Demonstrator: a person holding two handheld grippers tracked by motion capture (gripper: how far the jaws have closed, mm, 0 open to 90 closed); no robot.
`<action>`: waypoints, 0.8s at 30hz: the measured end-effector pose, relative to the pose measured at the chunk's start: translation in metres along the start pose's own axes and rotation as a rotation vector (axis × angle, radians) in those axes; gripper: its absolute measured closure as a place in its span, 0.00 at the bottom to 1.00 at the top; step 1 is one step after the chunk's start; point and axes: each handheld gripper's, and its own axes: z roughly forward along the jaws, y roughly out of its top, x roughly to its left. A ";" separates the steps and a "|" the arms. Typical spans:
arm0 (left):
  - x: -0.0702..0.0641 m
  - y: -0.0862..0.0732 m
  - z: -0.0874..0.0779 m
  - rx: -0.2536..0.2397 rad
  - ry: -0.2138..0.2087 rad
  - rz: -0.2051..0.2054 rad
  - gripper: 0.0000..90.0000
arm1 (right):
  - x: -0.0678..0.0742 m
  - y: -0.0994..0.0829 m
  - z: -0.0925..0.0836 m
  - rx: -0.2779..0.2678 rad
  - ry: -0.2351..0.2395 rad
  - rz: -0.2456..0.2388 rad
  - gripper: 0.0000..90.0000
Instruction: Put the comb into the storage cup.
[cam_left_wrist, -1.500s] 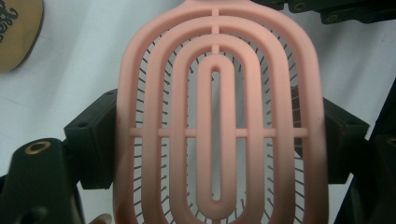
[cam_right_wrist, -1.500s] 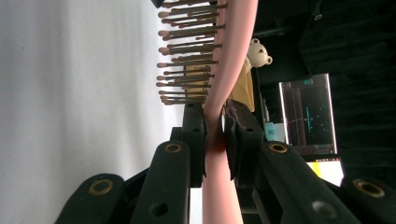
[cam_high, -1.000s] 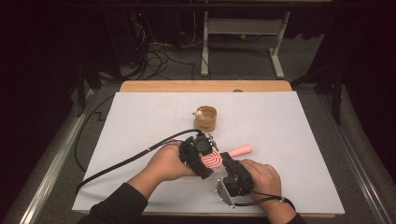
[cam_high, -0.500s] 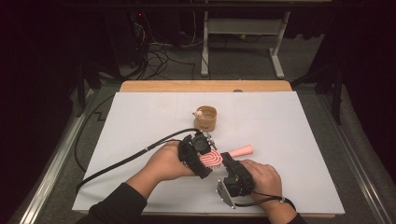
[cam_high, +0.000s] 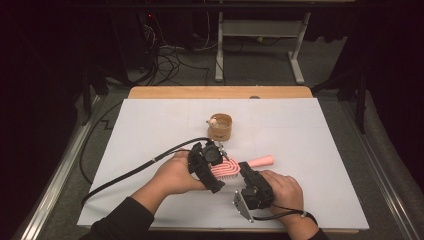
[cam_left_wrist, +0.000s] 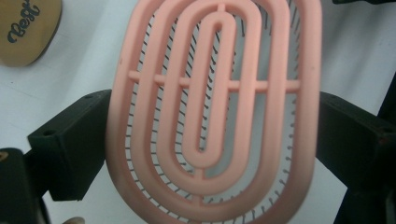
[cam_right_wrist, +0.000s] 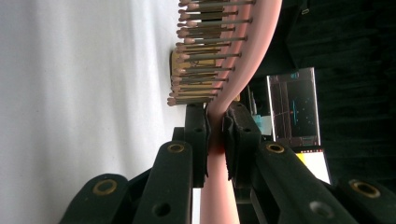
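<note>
A pink hairbrush (cam_high: 227, 167) is held just above the white table (cam_high: 310, 130) by both grippers. My left gripper (cam_high: 216, 159) clamps the oval head from its two sides. In the left gripper view the slotted back of the hairbrush (cam_left_wrist: 215, 107) faces the camera, with a black jaw against each edge. My right gripper (cam_high: 244, 169) is shut on the brush where the head meets the handle. In the right gripper view the hairbrush (cam_right_wrist: 215, 186) runs edge-on between the pads (cam_right_wrist: 198, 135), bristles pointing left. The pink handle (cam_high: 263, 160) sticks out to the right.
A round wooden cup (cam_high: 220, 127) stands on the table just behind the grippers, with a small pale object on its rim. Its wooden side (cam_left_wrist: 25, 25) shows at the top left of the left gripper view. A black cable (cam_high: 130, 172) trails left.
</note>
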 end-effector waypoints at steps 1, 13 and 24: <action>0.000 0.000 0.000 0.000 0.000 0.000 0.06 | 0.000 0.000 0.000 0.000 0.000 0.000 0.91; 0.001 -0.005 0.001 0.019 0.017 -0.001 0.00 | 0.000 -0.004 0.001 0.010 0.006 0.005 0.91; 0.009 -0.020 -0.004 -0.008 0.033 -0.033 0.00 | -0.002 -0.007 -0.001 0.021 0.008 0.009 0.91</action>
